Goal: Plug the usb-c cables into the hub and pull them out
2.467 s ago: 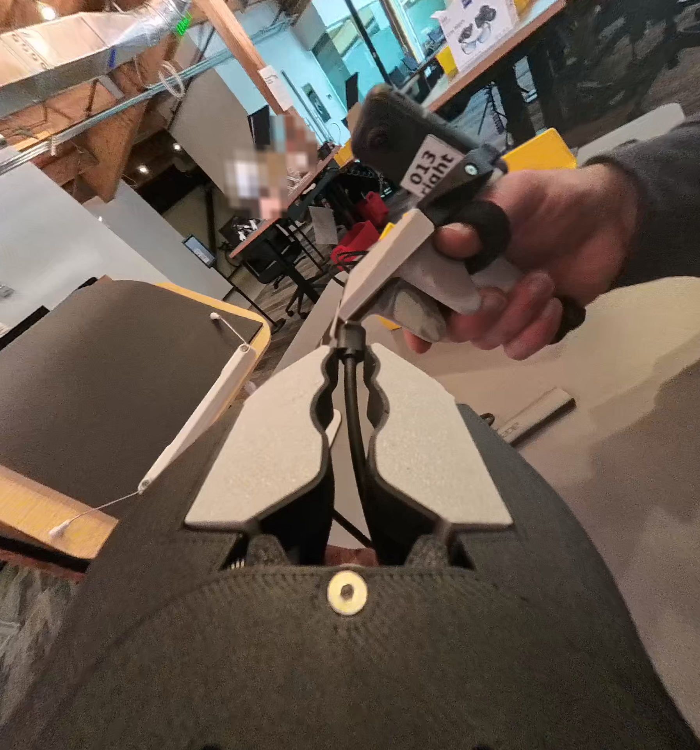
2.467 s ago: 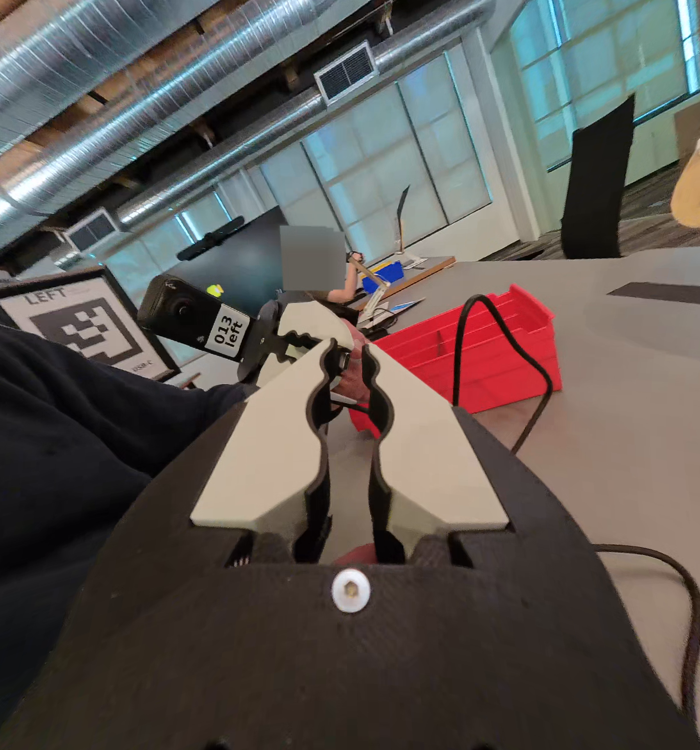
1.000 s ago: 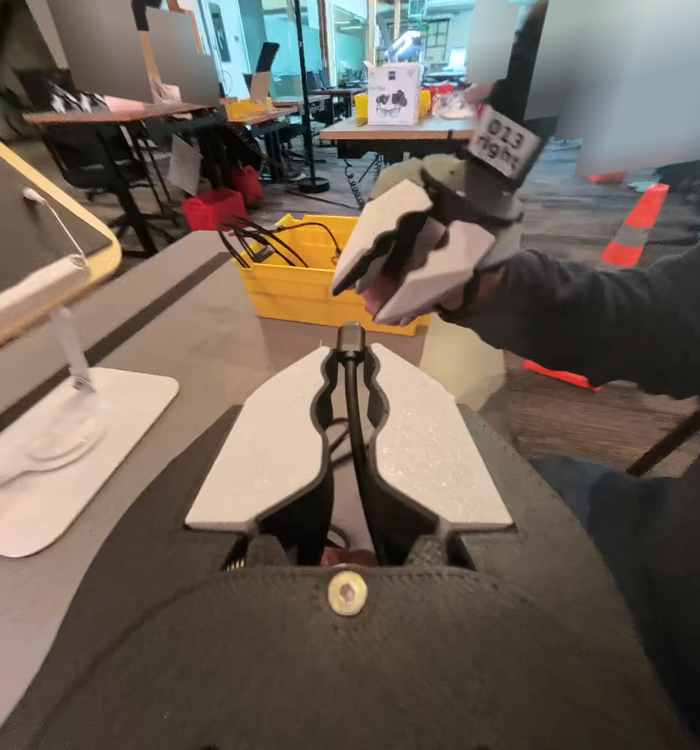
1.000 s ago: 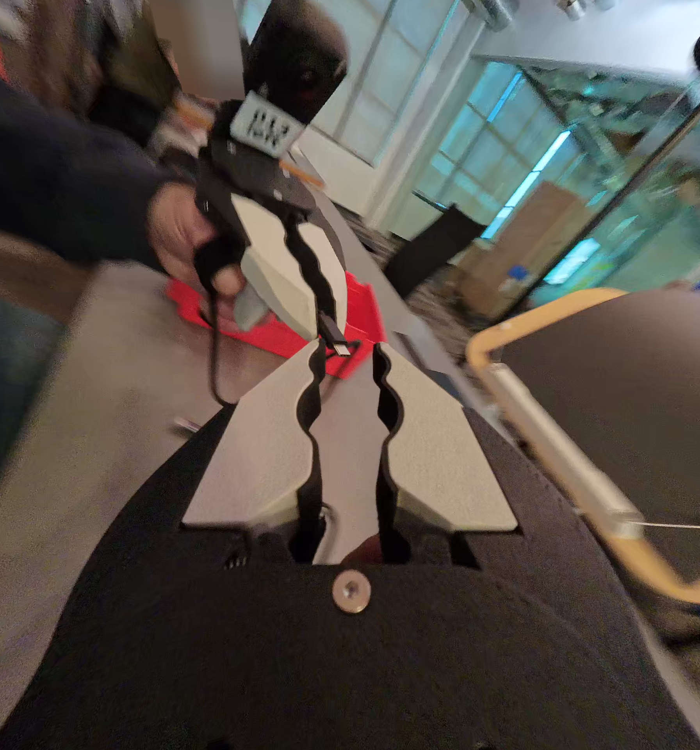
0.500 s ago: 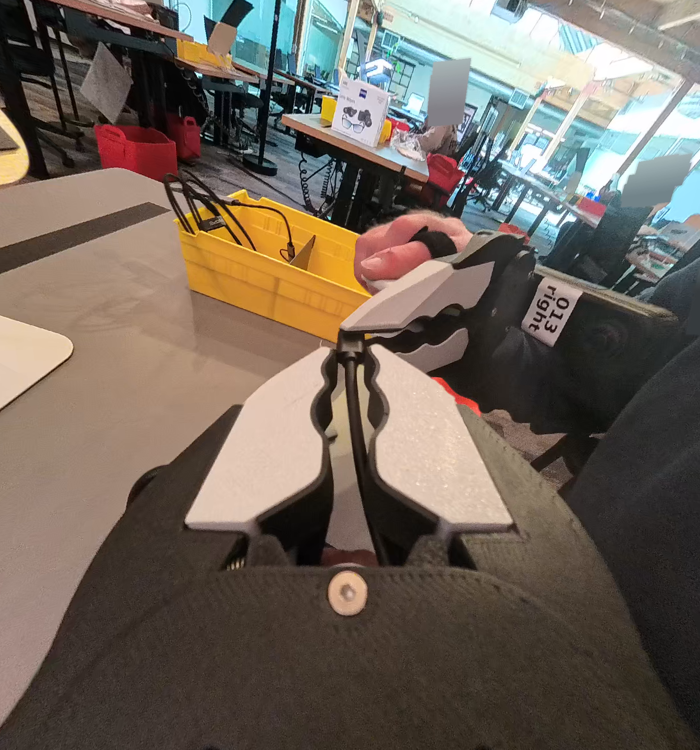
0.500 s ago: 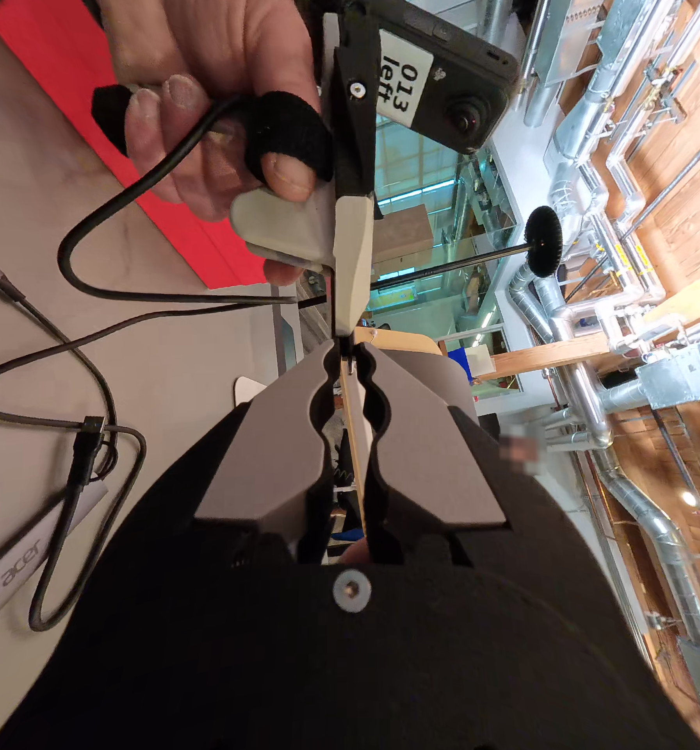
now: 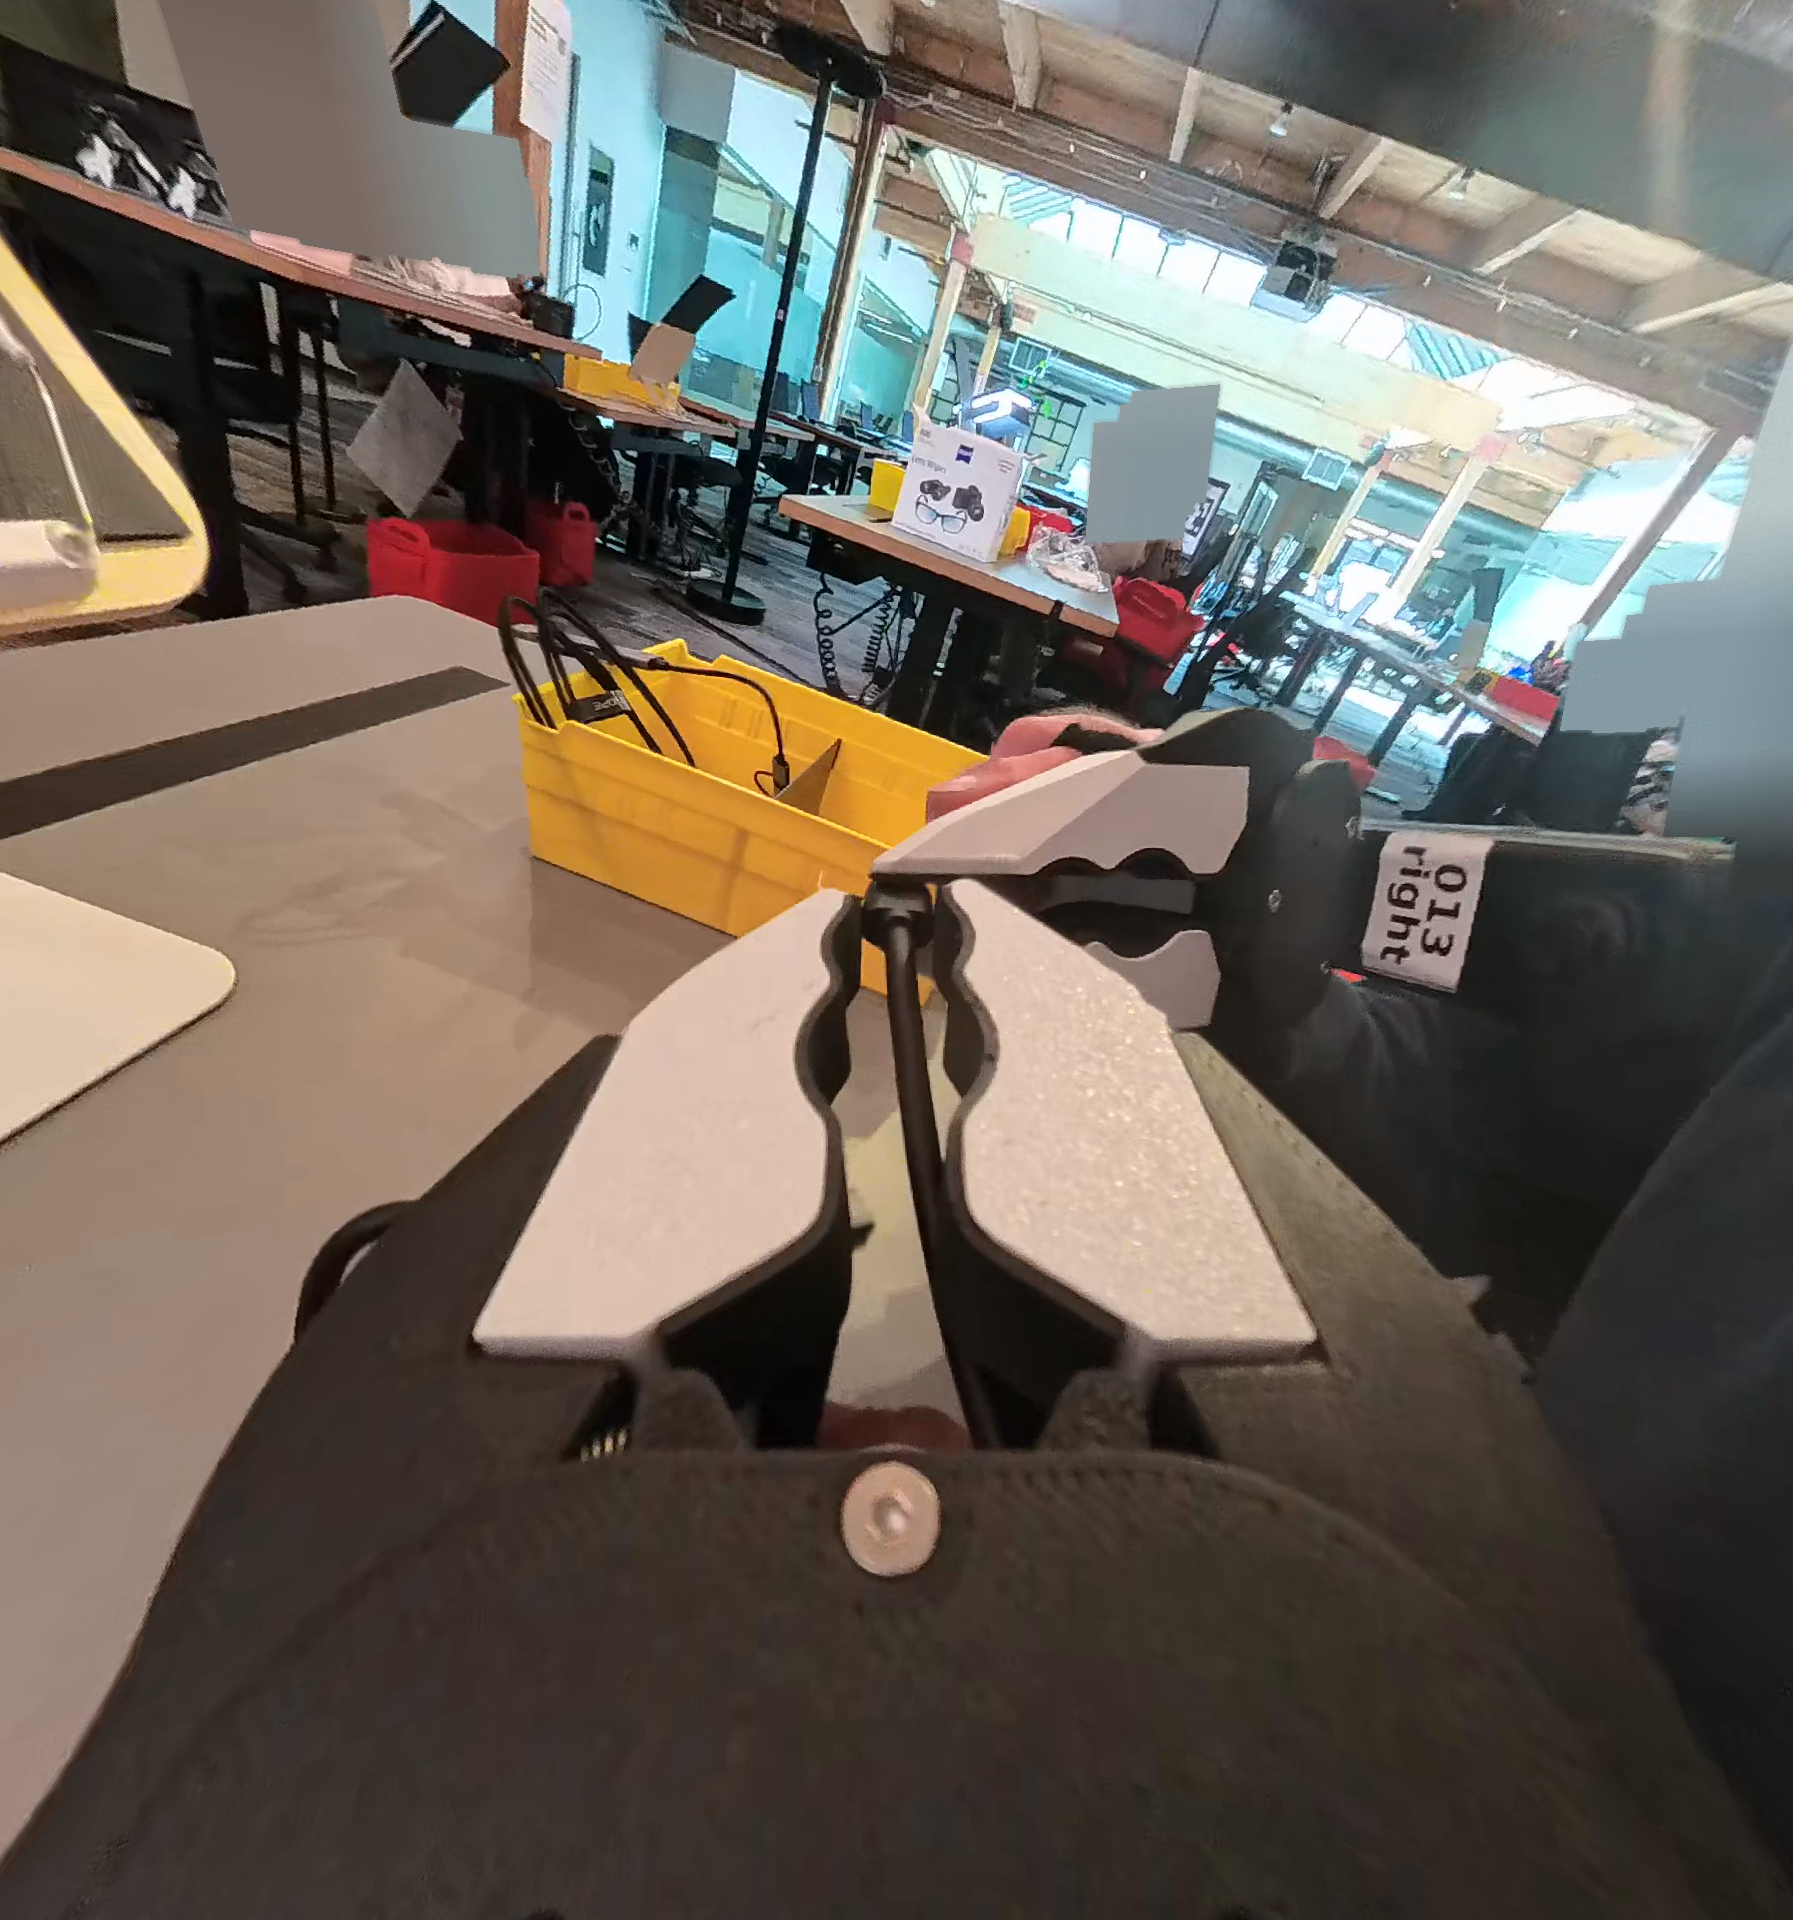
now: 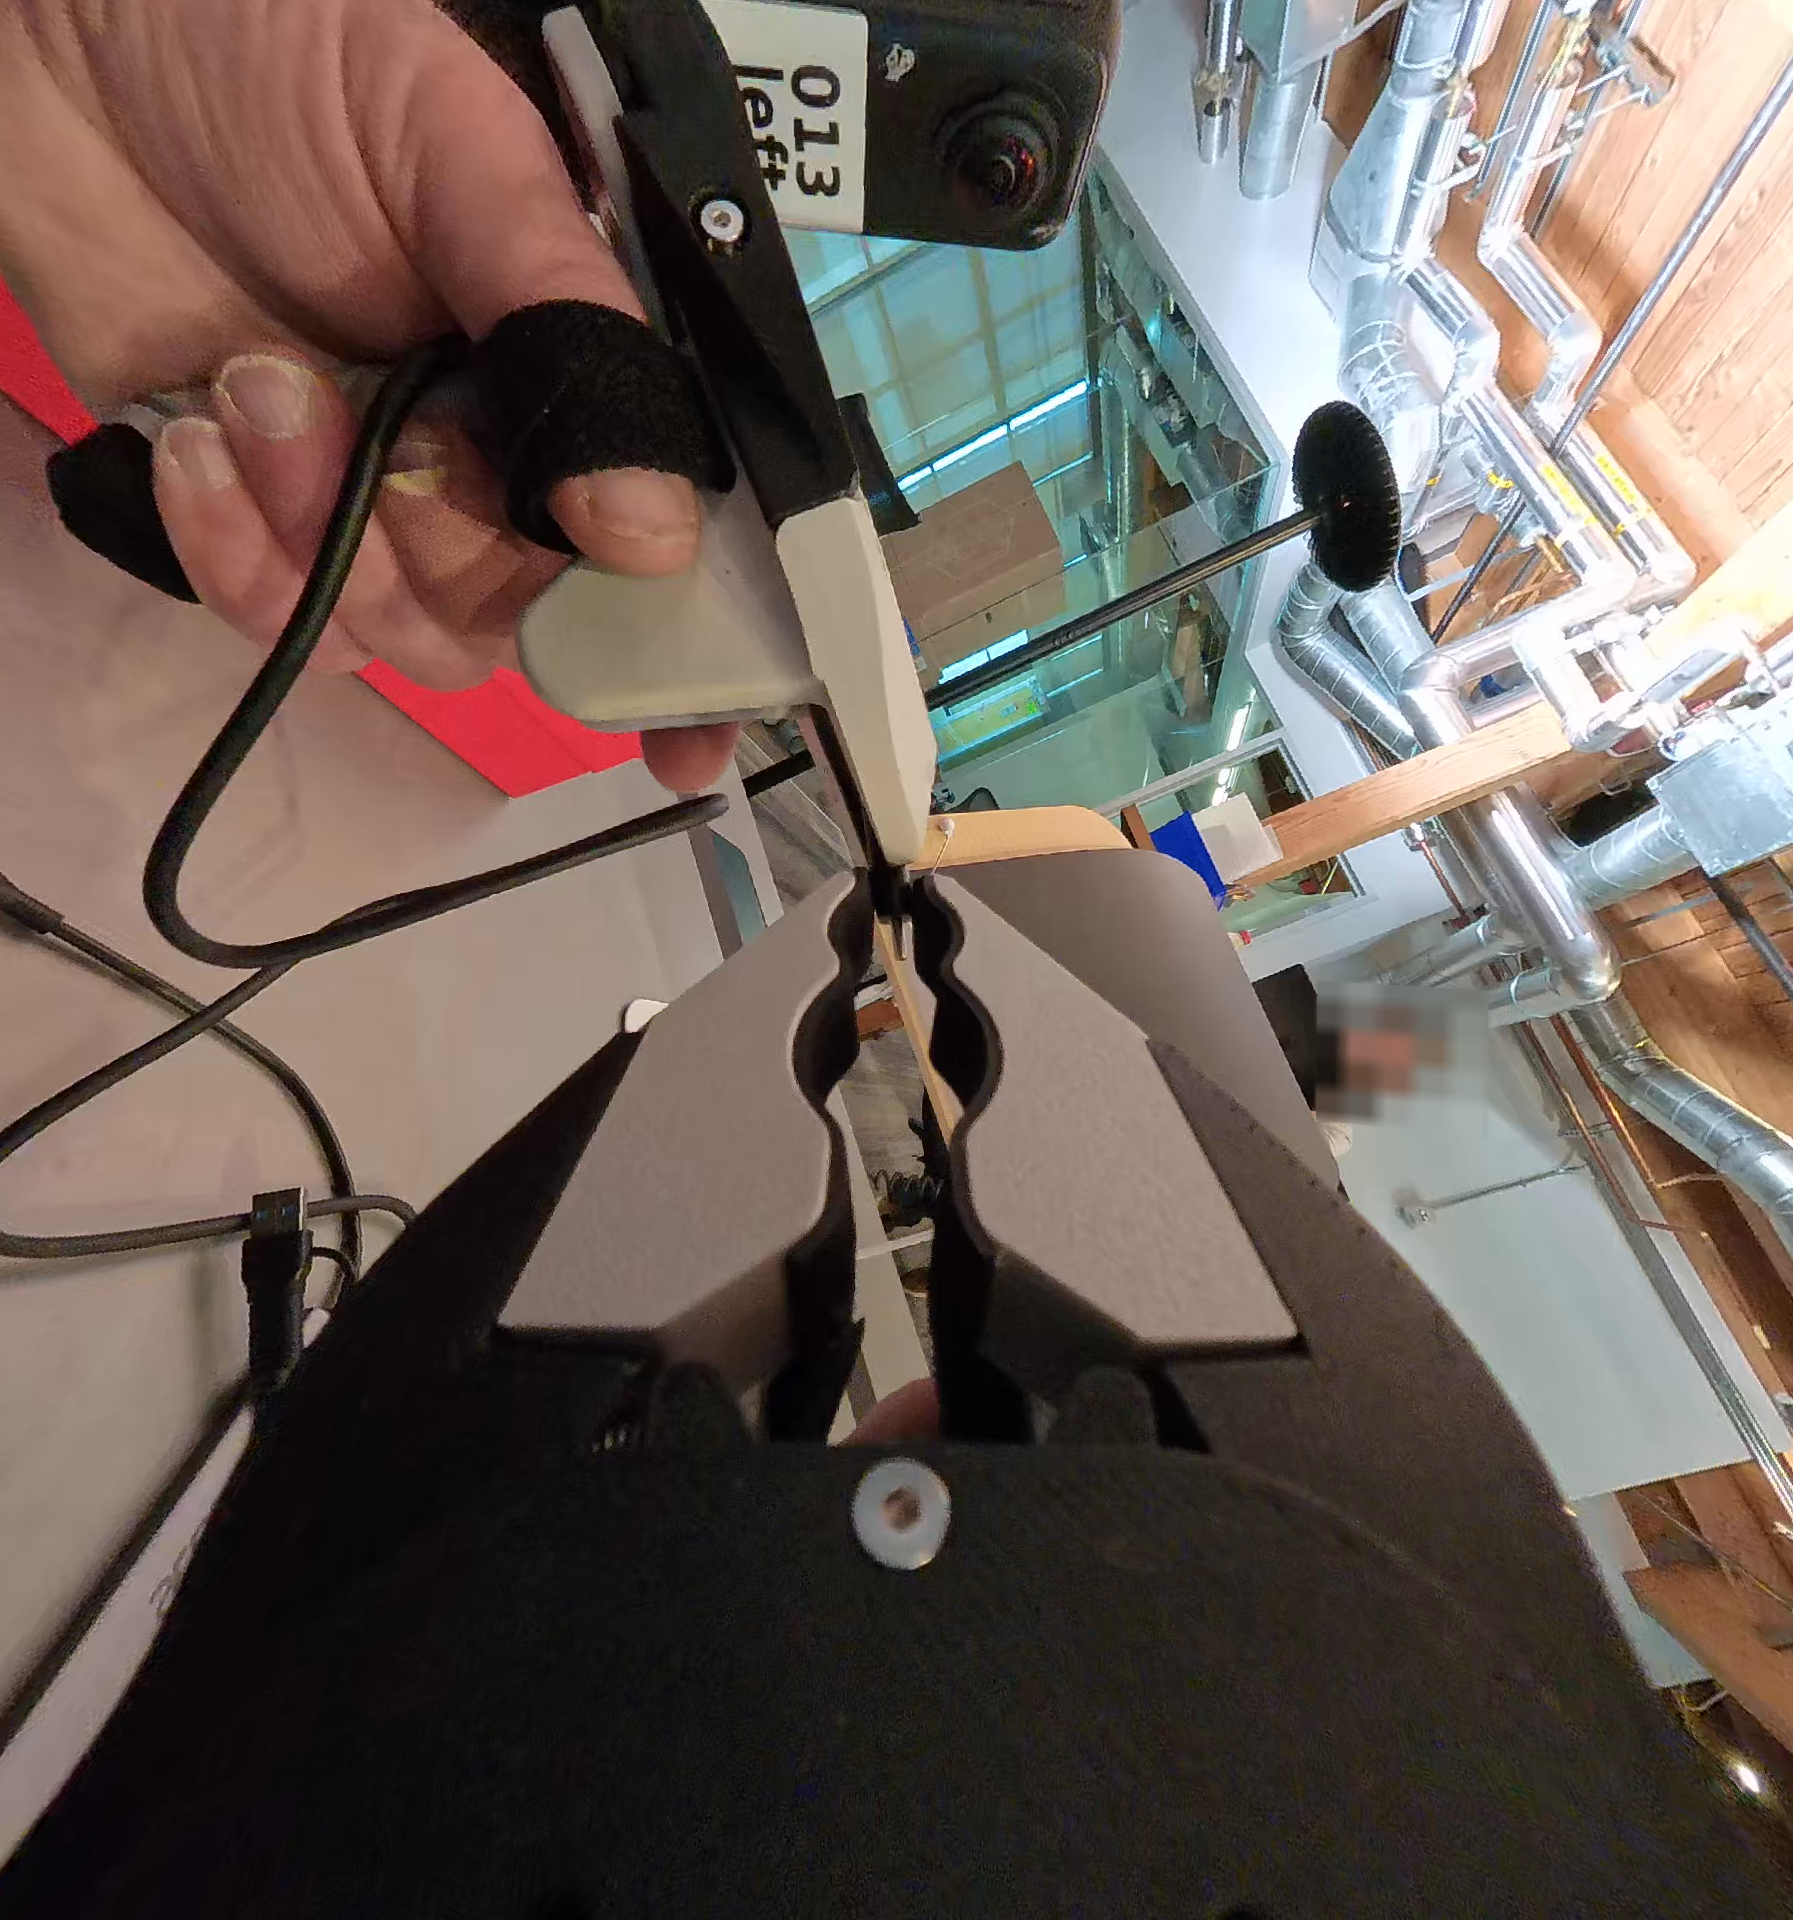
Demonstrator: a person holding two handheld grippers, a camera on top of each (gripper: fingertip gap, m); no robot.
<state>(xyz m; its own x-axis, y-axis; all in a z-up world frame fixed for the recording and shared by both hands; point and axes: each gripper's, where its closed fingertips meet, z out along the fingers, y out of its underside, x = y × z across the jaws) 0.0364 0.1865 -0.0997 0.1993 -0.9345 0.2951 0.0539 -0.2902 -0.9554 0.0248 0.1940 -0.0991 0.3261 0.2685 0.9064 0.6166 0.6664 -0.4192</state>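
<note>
Two white-labelled tools: left gripper [image 7: 897,906] fingers tight on black usb-c cable [image 7: 914,1049]; right gripper [image 8: 897,902] fingers near-closed, grip unclear.

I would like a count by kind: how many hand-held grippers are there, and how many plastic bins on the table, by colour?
Hand-held grippers: 2, the left hand-held gripper and the right hand-held gripper
Yellow bin: 1
Red bin: 1
Total: 4
</note>
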